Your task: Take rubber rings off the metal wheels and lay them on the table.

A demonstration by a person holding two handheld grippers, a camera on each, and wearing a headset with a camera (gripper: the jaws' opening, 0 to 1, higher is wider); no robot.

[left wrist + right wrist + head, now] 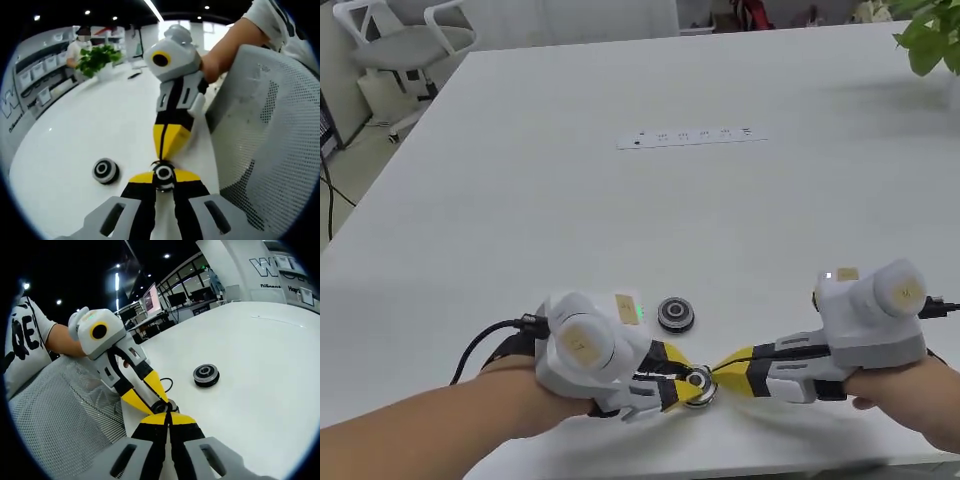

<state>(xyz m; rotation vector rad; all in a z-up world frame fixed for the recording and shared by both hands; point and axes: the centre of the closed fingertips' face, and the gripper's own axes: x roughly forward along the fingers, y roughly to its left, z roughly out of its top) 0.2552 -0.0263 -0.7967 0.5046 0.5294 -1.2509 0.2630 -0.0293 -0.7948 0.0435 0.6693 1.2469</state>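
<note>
Jaws of the left gripper (682,388) pinch a small metal wheel (698,380) at the near edge of the table (620,220); the right gripper (718,373) has its jaws pressed together at the wheel's rim. Beyond lies a second wheel (676,314), its black rubber ring (662,314) on. The print on the far strip (690,137) is too small to read.

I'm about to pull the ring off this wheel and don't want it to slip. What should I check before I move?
1. Left gripper clamped on the held wheel: ok, its jaws flank the wheel.
2. Right gripper closed at that wheel's edge: ok.
3. Right gripper actually pinching the rubber ring: cannot tell, as the tips hide the contact.
4. Second wheel lying apart from both grippers: ok.
5. Bare table nearby for laying the ring down: ok.
</note>
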